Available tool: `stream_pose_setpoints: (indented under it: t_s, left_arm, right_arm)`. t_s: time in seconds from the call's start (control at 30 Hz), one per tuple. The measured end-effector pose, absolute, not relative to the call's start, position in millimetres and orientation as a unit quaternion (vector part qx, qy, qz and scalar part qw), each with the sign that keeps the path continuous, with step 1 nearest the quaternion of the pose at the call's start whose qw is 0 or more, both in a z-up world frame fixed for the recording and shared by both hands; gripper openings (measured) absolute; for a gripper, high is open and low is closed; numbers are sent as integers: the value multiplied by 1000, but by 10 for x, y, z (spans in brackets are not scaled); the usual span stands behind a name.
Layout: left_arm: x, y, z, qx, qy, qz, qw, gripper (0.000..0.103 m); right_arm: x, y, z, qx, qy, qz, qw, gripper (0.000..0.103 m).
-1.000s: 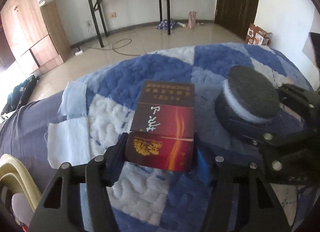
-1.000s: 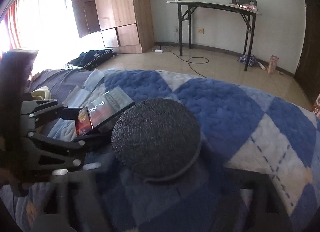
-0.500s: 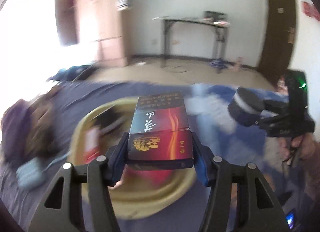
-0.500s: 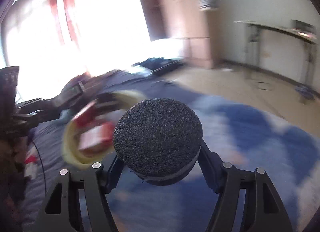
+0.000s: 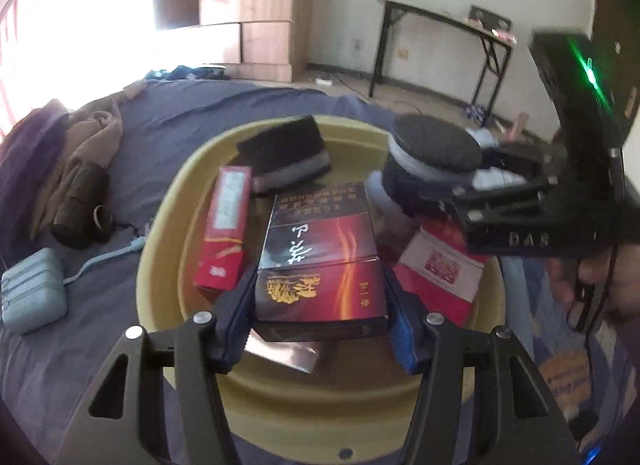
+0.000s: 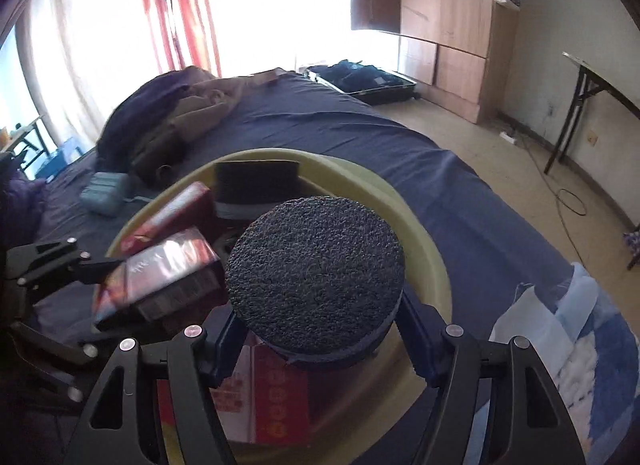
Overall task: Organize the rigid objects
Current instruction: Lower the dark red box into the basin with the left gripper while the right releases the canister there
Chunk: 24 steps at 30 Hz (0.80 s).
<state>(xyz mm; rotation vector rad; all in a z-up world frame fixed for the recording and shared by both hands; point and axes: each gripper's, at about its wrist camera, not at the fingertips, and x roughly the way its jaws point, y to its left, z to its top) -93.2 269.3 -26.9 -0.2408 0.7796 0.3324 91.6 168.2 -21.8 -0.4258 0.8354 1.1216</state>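
My left gripper (image 5: 320, 307) is shut on a dark red box (image 5: 320, 261) and holds it above a yellow basin (image 5: 150, 285) on the bed. In the basin lie a narrow red box (image 5: 224, 233), a black rectangular sponge block (image 5: 284, 153) and a red-and-white box (image 5: 440, 273). My right gripper (image 6: 316, 329) is shut on a round dark sponge disc (image 6: 316, 277), which hangs over the basin's (image 6: 420, 237) near right side. In the right wrist view the left gripper (image 6: 100, 265) with its box (image 6: 160, 277) is at the left. The disc hides part of the basin's inside.
The basin rests on a dark blue sheet. A pale blue case (image 5: 32, 289) with a cable and a heap of clothes (image 5: 72, 153) lie to its left. A blue checked quilt (image 6: 580, 345) is at the right. A hand (image 5: 600, 277) holds the right gripper's handle.
Both grippers swung from above the blue checked quilt to above the yellow basin, still carrying the box and the disc. The right gripper now sits close beside the left one.
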Motion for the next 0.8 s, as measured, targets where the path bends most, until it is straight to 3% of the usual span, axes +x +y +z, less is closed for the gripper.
stream_pose_setpoints:
  t_s: [0.07, 0.17, 0.23, 0.3, 0.43, 0.53, 0.6, 0.7, 0.8]
  left_arm:
    - [-902, 2705, -294, -120, 375, 165, 904, 61]
    - [-857, 2693, -359, -119, 389, 178, 896, 85]
    - [-947, 2626, -266, -115, 369, 191, 902, 93]
    - [-1094, 2509, -105, -116, 343, 194, 912, 103]
    - [-1483, 2092, 221, -119, 301, 197, 925, 103]
    - [-1657, 1831, 181, -119, 274, 218, 929, 103]
    - [-1630, 1685, -2, -113, 298, 236, 918, 103]
    - [-1451, 1655, -394, -125, 400, 210, 883, 103]
    - [-1433, 1743, -584, -146, 392, 248, 874, 103]
  right_arm:
    - [900, 1737, -263, -188, 387, 514, 742, 68]
    - [927, 1774, -306, -178, 393, 524, 734, 73]
    - [920, 1694, -239, -171, 382, 530, 738, 100]
    - [925, 1473, -84, -159, 361, 534, 747, 103]
    - [754, 984, 162, -168, 309, 563, 748, 103]
    - [550, 644, 139, -199, 302, 578, 732, 103]
    - [398, 457, -9, -223, 308, 588, 714, 103]
    - [299, 360, -329, -245, 332, 583, 700, 103]
    - [226, 419, -632, -277, 324, 566, 705, 103]
